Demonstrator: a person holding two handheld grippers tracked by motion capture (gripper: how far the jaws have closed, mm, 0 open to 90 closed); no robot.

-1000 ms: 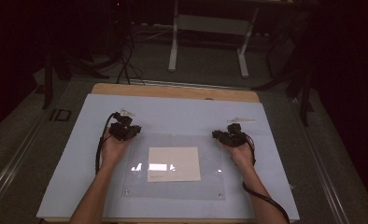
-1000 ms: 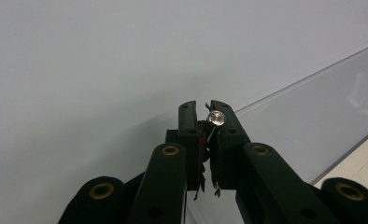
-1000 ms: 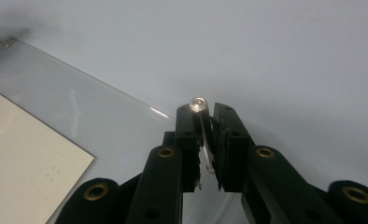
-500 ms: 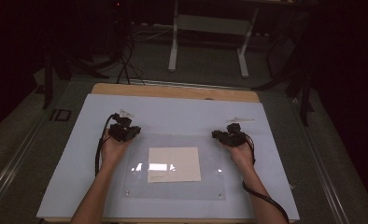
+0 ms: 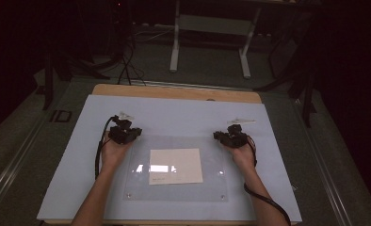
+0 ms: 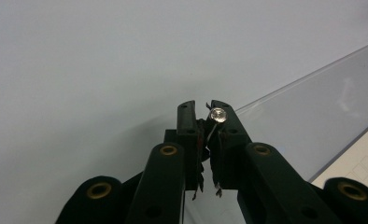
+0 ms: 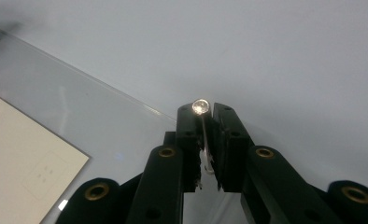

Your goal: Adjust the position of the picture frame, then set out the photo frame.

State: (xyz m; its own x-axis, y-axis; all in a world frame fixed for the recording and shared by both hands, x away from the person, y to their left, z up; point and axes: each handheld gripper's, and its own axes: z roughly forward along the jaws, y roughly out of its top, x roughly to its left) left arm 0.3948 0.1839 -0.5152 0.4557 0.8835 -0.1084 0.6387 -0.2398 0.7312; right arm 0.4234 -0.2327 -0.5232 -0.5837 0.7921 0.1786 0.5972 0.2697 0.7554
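Silver metal shows between each pair of jaws: a small screw [image 6: 218, 115] with a round, shiny head is pinched at the tip of the left gripper [image 6: 201, 112], its thin shank running down the narrow gap between the 2 black jaws. A second screw [image 7: 200, 106] is clamped in the same way at the tip of the right gripper [image 7: 205, 112], head uppermost and shank gripped between jaws drawn almost together.

Both grippers are held at the far corners of a clear acrylic sheet [image 5: 212, 148], the left gripper [image 5: 124, 133] at its far left corner and the right gripper [image 5: 230, 136] at its far right corner. In the gripper views the sheet's edge [image 6: 308, 84] is seen just beside each screw.

A cream sheet of paper [image 5: 175, 165] is seen under the acrylic sheet, near its middle and well apart from both grippers. 2 small fasteners are seen at the sheet's near corners [image 5: 222, 197].

All of this is laid on a pale blue mat [image 5: 174, 113] covering a wooden table [image 5: 174, 92].
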